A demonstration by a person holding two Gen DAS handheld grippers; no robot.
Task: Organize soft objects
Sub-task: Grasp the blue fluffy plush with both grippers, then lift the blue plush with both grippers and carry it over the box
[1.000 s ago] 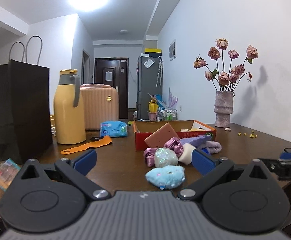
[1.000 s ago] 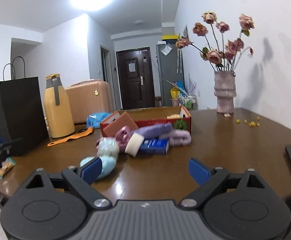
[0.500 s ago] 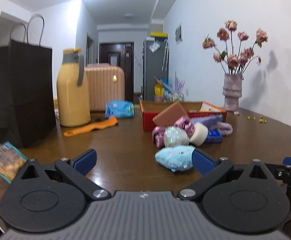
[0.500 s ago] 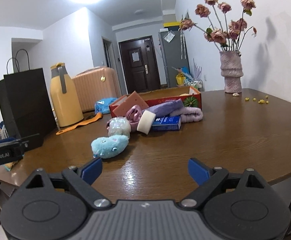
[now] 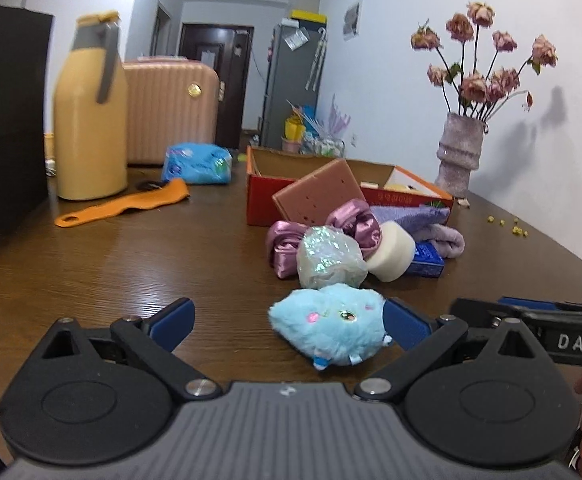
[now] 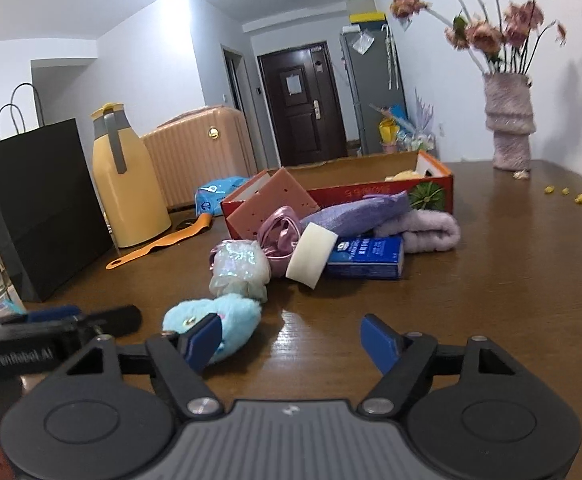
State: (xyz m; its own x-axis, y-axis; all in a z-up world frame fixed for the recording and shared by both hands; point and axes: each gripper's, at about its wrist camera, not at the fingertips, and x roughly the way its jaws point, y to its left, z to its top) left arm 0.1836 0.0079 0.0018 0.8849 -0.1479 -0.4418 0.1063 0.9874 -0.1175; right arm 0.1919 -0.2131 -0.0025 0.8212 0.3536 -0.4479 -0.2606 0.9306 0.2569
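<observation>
A blue plush toy (image 5: 333,326) lies on the brown table, inside my open left gripper (image 5: 289,322), close to its right finger. In the right wrist view the plush (image 6: 211,318) sits just behind the left finger of my open, empty right gripper (image 6: 295,342). Behind it lies a pile: an iridescent puff (image 5: 329,258), pink satin scrunchies (image 5: 287,246), a white sponge (image 5: 391,252), a purple cloth (image 6: 355,210), a lilac towel (image 6: 431,230) and a blue packet (image 6: 365,256). A red cardboard box (image 5: 263,200) stands behind, with a pink sponge (image 5: 319,192) leaning on it.
A yellow thermos (image 5: 89,116), a black paper bag (image 6: 39,208), an orange strap (image 5: 123,204) and a blue wipes pack (image 5: 197,164) stand at the left. A vase of dried roses (image 5: 461,156) stands at the far right. A pink suitcase (image 5: 167,112) is behind.
Both grippers have dropped lower and moved forward toward the pile. The blue plush now lies between the left gripper's fingers. Both stay open.
</observation>
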